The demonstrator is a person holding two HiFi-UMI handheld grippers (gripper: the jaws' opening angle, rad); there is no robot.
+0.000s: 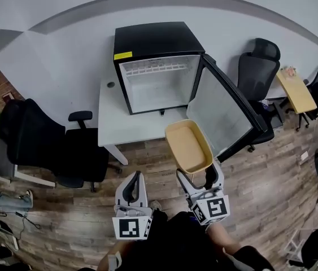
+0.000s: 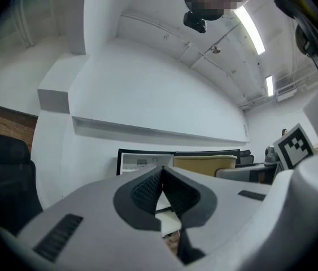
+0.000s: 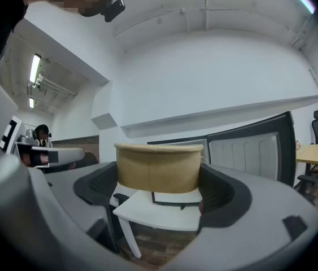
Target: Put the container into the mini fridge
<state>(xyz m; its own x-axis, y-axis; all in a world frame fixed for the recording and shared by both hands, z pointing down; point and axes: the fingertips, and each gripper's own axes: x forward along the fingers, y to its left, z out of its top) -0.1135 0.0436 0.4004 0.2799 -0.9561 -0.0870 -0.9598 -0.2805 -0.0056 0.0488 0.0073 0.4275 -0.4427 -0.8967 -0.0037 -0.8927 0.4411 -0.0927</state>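
Where the two jaws of the right gripper (image 3: 157,180) stand apart, the tan container (image 3: 157,164) is gripped between them. Its near end is pressed by the dark pads (image 3: 94,188) on both sides, and its open top is turned upward. In the head view the container is carried in the air, reaching forward from the jaw tips toward the mini fridge (image 1: 153,44), which is set ahead of the jaws on a white table (image 1: 116,123). The container is not yet inside the fridge; it is held just beyond the jaw tips, in front of the open compartment. The fridge door (image 1: 221,109) is swung wide, ahead and to the right of the right gripper's jaws, and the white interior is laid bare ahead and slightly to their left. The jaws of the left gripper (image 2: 161,188) are brought together, pad against pad at the tips, and nothing is held between them. The fridge is seen beyond those closed jaws, and the container ahead and to their right. A black office chair (image 1: 46,145) is parked well to the left of the left gripper's jaws.
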